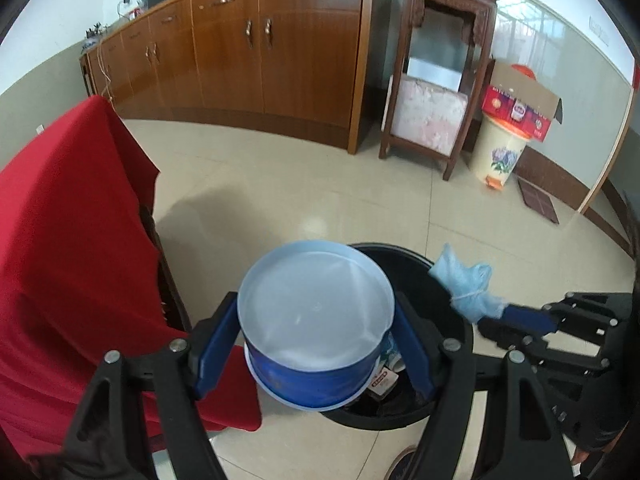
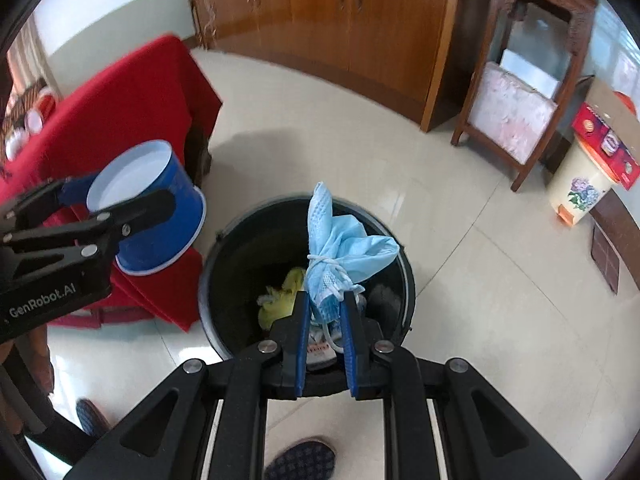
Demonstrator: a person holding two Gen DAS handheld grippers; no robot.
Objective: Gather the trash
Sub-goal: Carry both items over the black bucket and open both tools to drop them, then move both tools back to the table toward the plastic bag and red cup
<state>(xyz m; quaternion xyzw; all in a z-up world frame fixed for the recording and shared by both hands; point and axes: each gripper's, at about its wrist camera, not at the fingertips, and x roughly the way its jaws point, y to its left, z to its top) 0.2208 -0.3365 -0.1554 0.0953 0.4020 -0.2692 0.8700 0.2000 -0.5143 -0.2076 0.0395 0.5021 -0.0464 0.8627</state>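
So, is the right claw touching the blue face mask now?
Touching. In the right wrist view the right claw is shut on the blue face mask: both blue fingers press its bunched lower end, above the black bin.

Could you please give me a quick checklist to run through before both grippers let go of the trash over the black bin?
1. Left gripper grips the blue paper bowl: ok.
2. Right gripper shut on the blue face mask: ok.
3. Mask above the black trash bin opening: ok.
4. Bowl fully over the opening: not ok, it hangs near the rim by the red tablecloth.
5. Room left in the bin: ok.
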